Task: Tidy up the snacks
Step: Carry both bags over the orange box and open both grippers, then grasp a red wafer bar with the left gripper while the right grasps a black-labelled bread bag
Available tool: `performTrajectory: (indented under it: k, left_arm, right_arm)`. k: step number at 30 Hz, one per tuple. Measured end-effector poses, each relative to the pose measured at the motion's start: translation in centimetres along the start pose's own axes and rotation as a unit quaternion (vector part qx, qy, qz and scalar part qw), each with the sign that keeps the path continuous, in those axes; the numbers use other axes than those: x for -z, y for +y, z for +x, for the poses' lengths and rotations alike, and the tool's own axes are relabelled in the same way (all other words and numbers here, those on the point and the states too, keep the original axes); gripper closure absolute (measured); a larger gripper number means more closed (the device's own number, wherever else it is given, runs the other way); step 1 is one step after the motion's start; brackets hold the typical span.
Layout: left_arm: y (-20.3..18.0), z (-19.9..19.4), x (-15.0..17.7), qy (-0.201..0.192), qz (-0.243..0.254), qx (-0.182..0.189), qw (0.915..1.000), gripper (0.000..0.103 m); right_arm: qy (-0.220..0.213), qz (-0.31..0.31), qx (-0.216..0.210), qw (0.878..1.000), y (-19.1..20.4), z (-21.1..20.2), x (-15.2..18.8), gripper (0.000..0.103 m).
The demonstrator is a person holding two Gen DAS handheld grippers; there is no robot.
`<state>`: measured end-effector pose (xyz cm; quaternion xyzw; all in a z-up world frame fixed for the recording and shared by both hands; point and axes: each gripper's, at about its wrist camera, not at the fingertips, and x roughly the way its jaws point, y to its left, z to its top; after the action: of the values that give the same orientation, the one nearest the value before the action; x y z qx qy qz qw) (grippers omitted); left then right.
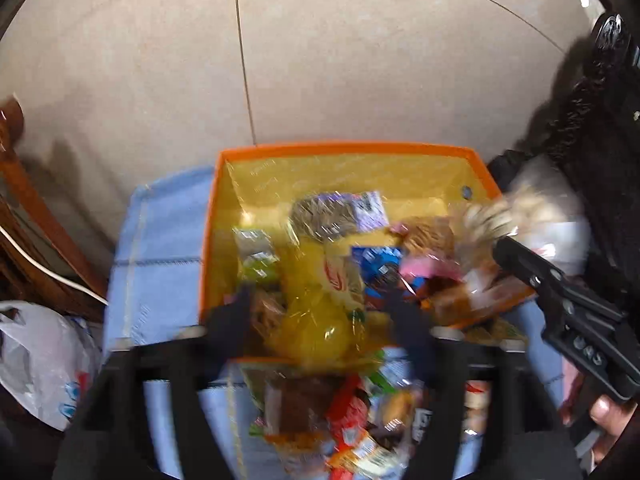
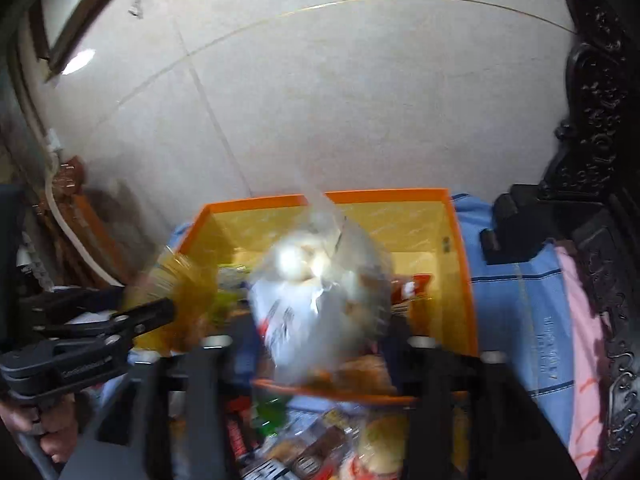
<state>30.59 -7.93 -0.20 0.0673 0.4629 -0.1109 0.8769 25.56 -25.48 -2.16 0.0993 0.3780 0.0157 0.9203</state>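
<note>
An orange box (image 1: pixel 344 148) with a yellow lining stands on a blue checked cloth (image 1: pixel 160 232) and holds several snack packs. My left gripper (image 1: pixel 320 316) hovers open over its near edge. A blurred yellow pack (image 1: pixel 312 320) lies loose between the fingers, with gaps on both sides. My right gripper (image 2: pixel 318 338) is open above the same box (image 2: pixel 384 194). A blurred clear bag of pale snacks (image 2: pixel 320 300) fills the space between its fingers; no pad visibly presses on it. Each view shows the other gripper from the side. Loose snacks (image 1: pixel 352 412) are heaped before the box.
A white plastic bag (image 1: pixel 36 360) sits at the left by a wooden chair (image 1: pixel 24 208) and a white cable (image 1: pixel 40 264). Dark carved furniture (image 2: pixel 600 160) rises on the right, with pink cloth (image 2: pixel 580 320) beside it. Beige floor tiles lie beyond the box.
</note>
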Motion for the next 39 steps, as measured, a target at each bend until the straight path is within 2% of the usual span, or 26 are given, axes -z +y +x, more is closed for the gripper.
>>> performTrajectory:
  k: [1,2,6,9,12,15,17,19,24,26,28,32,33,35,37,38,39]
  left_arm:
    - [-0.1,-0.3,0.1,-0.012,0.005,-0.017,0.9998,0.005]
    - [-0.2,-0.4,0.2,-0.02,0.01,-0.024,0.9995,0.005]
    - [0.1,-0.2,1.1,-0.003,0.019,-0.011,0.9997,0.005]
    - [0.5,-0.5,2.7,0.007,0.016,-0.011,0.9998,0.005]
    - [1.2,-0.7,5.0,0.026,0.006,-0.004,0.9996,0.005]
    - [1.7,-0.9,7.6,0.042,-0.006,-0.004,0.9991,0.005]
    - [1.7,-0.8,9.6,0.058,-0.008,-0.011,0.9982,0.005]
    - [1.5,-0.7,11.6,0.074,-0.006,-0.013,0.9972,0.005]
    - [0.6,-0.4,17.2,0.111,0.003,-0.001,0.9938,0.005]
    - [-0.5,0.1,19.0,0.128,0.028,0.011,0.9913,0.005]
    - [-2.0,1.1,20.3,0.14,0.062,0.002,0.9881,0.005]
    - [-3.1,2.8,21.4,0.161,0.057,0.01,0.9852,0.006]
    - [-3.3,3.2,21.7,0.164,0.056,0.011,0.9848,0.01]
    - [-3.6,4.2,22.2,0.181,0.054,0.015,0.9819,0.029]
    - [-3.6,5.3,22.8,0.206,0.041,0.034,0.9771,0.056]
    - [-3.5,5.6,22.9,0.209,0.037,0.038,0.9764,0.063]
    - [-3.4,5.4,23.0,0.194,0.039,0.033,0.9797,0.077]
  right_arm:
    - [-0.007,0.006,-0.005,1.0,-0.3,-0.3,0.1,0.028]
    - [-0.005,0.009,-0.012,1.0,-0.5,-0.5,0.2,0.028]
    - [0.001,0.016,-0.011,1.0,-1.3,-1.6,1.4,0.025]
    - [0.004,0.021,-0.008,1.0,-1.7,-2.6,2.6,0.017]
    - [0.018,0.026,-0.004,0.999,-2.1,-3.6,4.5,0.015]
    - [0.042,0.032,-0.001,0.999,-2.7,-4.6,7.3,0.013]
    - [0.072,0.037,0.0,0.997,-3.2,-4.6,9.3,0.008]
    - [0.105,0.044,0.012,0.993,-3.7,-4.5,11.8,0.008]
    - [0.154,0.069,0.005,0.986,-4.7,-5.3,16.9,0.008]
    - [0.167,0.069,0.009,0.983,-4.9,-5.3,17.9,0.008]
    - [0.172,0.073,0.013,0.982,-5.1,-5.5,18.6,0.008]
    - [0.174,0.087,0.007,0.981,-5.4,-6.0,19.1,0.008]
    - [0.172,0.084,0.007,0.982,-5.3,-6.2,19.1,0.008]
    - [0.169,0.079,0.005,0.982,-5.2,-6.5,19.0,0.008]
    - [0.17,0.081,0.004,0.982,-5.4,-6.5,19.1,0.008]
    - [0.172,0.085,0.003,0.981,-5.5,-6.4,19.0,0.008]
    - [0.175,0.094,0.001,0.98,-5.6,-6.2,19.1,0.008]
